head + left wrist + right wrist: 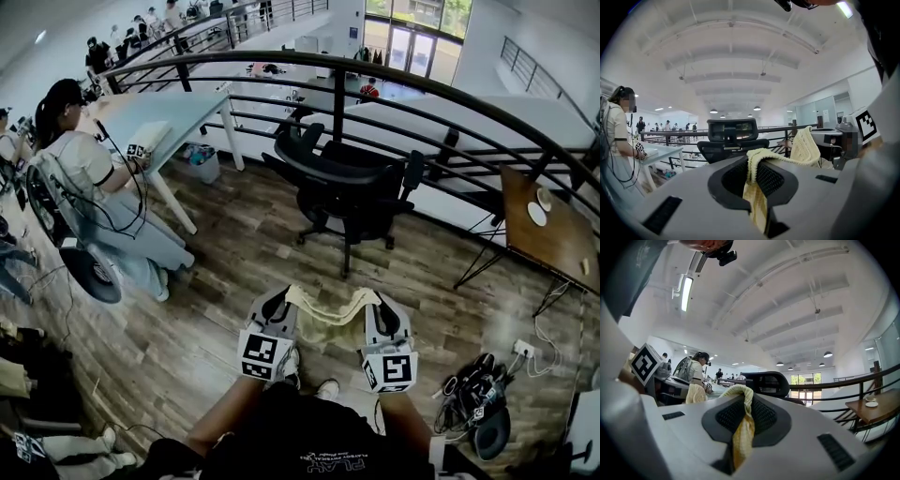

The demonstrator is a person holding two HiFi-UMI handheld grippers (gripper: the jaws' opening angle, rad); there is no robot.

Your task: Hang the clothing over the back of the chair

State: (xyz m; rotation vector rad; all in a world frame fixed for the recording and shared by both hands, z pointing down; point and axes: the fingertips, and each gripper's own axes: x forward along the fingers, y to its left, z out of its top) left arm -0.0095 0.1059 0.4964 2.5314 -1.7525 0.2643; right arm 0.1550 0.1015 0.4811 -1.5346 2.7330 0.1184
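A pale yellow knitted garment [330, 314] hangs stretched between my two grippers above the wooden floor. My left gripper [281, 302] is shut on its left edge; the knit [757, 187] runs through the jaws in the left gripper view. My right gripper [372, 300] is shut on the other edge, where the cloth [742, 427] is pinched between the jaws. The black office chair [352, 183] stands ahead of both grippers, its back facing me, a stretch of floor away. The chair's headrest [731, 129] shows just beyond the left jaws and the chair back [769, 382] beyond the right ones.
A black curved railing [394, 89] runs behind the chair. A white table [159, 117] with a seated person [98, 202] stands at the left. A wooden table [548, 230] stands at the right. Cables and a power strip [487, 398] lie on the floor near my right foot.
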